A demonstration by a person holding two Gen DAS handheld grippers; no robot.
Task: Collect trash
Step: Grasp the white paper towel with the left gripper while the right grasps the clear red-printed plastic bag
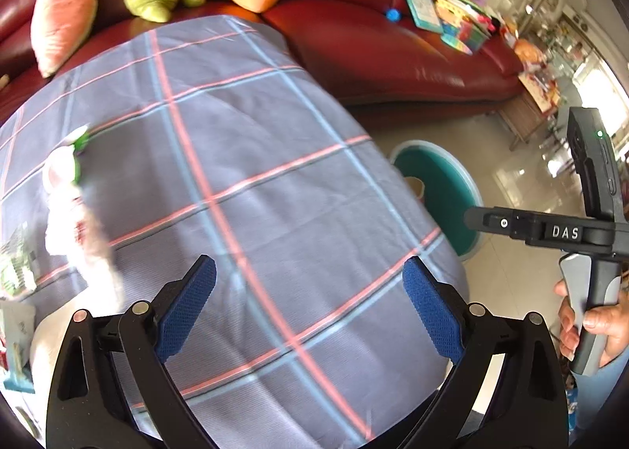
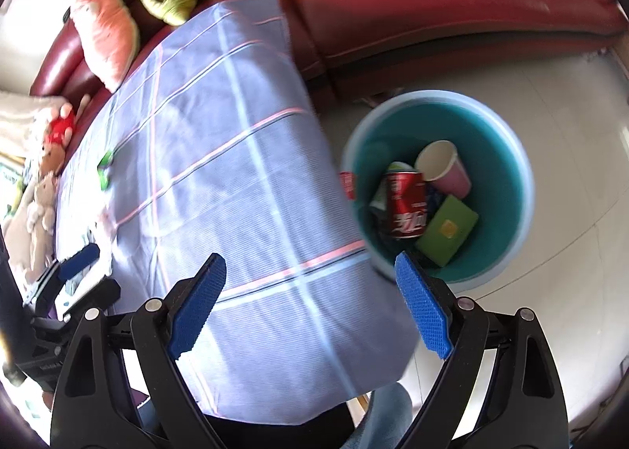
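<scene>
My left tongs (image 1: pixel 308 305): spread, nothing between the pads, over the checked cloth (image 1: pixel 251 158).
My right tongs (image 2: pixel 310 301): spread, empty, at the cloth's edge.
Trash: red can (image 2: pixel 405 203), pink paper cup (image 2: pixel 444 168), green box (image 2: pixel 448 231) inside the teal bin (image 2: pixel 507 182) on the floor.
Left on cloth: blurred white wrapper (image 1: pixel 74 209).

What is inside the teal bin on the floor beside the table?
Inside the teal bin lie a red drink can, a pink paper cup and a green carton. More trash lies under the can, mostly covered, so I cannot identify it.
</scene>
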